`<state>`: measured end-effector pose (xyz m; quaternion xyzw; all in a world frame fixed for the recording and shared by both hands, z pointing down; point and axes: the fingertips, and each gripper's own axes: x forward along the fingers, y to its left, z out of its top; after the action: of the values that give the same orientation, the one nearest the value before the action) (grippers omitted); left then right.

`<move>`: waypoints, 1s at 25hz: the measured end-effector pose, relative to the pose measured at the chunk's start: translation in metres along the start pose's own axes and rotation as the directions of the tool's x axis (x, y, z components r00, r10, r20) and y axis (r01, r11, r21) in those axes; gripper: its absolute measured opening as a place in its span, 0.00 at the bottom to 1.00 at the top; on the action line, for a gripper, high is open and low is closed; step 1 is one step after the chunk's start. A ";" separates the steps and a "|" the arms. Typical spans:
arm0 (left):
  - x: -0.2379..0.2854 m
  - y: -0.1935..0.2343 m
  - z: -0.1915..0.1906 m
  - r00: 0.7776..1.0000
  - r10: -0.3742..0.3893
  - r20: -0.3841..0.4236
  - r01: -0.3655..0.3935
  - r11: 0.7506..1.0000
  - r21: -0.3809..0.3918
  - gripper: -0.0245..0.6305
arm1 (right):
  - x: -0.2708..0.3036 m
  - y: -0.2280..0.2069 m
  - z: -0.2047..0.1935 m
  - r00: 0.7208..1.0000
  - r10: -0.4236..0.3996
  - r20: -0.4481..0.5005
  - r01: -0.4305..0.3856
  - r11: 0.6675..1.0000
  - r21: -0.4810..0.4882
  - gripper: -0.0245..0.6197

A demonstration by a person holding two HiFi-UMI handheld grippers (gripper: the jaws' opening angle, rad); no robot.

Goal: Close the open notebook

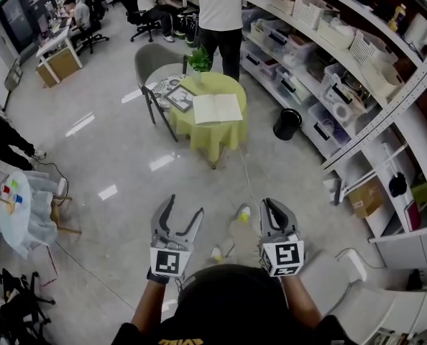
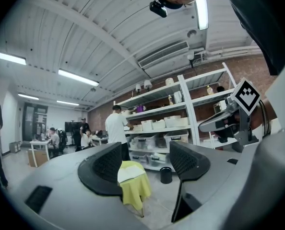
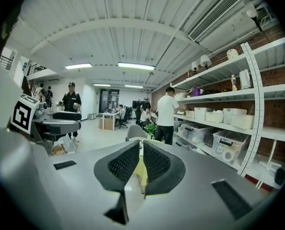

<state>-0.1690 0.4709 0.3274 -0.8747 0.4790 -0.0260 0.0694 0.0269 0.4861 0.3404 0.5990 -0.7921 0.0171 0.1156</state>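
Note:
The open notebook (image 1: 217,108) lies with white pages up on a small round table with a yellow cloth (image 1: 215,136), far ahead across the floor. Both grippers are held low, close to my body and well short of the table. My left gripper (image 1: 185,205) has its jaws spread wide with nothing between them. In the left gripper view (image 2: 145,159) the notebook (image 2: 131,173) and yellow cloth (image 2: 135,191) show far off in the gap. My right gripper (image 1: 272,204) holds its jaws together but for a thin slit (image 3: 140,152) and grips nothing.
A grey chair (image 1: 152,60) and a potted plant (image 1: 199,60) stand at the table's far side, a patterned book (image 1: 179,98) beside the notebook. A person (image 1: 221,13) stands by long shelves (image 1: 328,70). A black bin (image 1: 287,123) sits right of the table.

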 end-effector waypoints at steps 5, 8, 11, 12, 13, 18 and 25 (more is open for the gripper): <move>0.022 0.004 0.003 1.000 0.003 0.021 -0.002 1.000 -0.025 0.53 | 0.015 -0.018 -0.004 0.999 -0.010 -0.031 0.010 1.000 0.011 0.08; 0.039 0.011 0.000 1.000 0.005 -0.001 -0.005 0.999 -0.042 0.53 | 0.035 -0.029 -0.002 0.999 -0.009 -0.046 0.010 1.000 0.019 0.08; 0.064 0.022 -0.006 1.000 0.000 -0.025 0.000 1.000 -0.031 0.53 | 0.068 -0.040 -0.004 0.997 0.001 -0.071 -0.001 1.000 0.001 0.08; 0.073 0.026 -0.009 0.999 0.003 -0.037 -0.004 1.000 -0.030 0.52 | 0.080 -0.044 -0.005 0.997 0.005 -0.081 -0.006 1.000 -0.006 0.08; 0.082 0.031 -0.011 0.999 0.006 -0.049 -0.008 0.999 -0.033 0.52 | 0.092 -0.048 -0.004 0.996 0.008 -0.086 -0.009 1.000 -0.013 0.08; 0.144 0.059 -0.011 0.998 0.011 -0.070 -0.012 1.000 -0.013 0.50 | 0.156 -0.077 0.013 0.997 0.019 -0.074 -0.019 1.000 -0.006 0.08; 0.249 0.091 0.001 0.998 0.014 -0.066 -0.015 1.000 -0.010 0.48 | 0.242 -0.130 0.034 0.998 0.035 -0.049 -0.034 0.999 0.023 0.08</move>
<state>-0.1099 0.2129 0.3080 -0.8703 0.4874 -0.0518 0.0493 0.0838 0.2155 0.3421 0.5858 -0.7991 0.0423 0.1281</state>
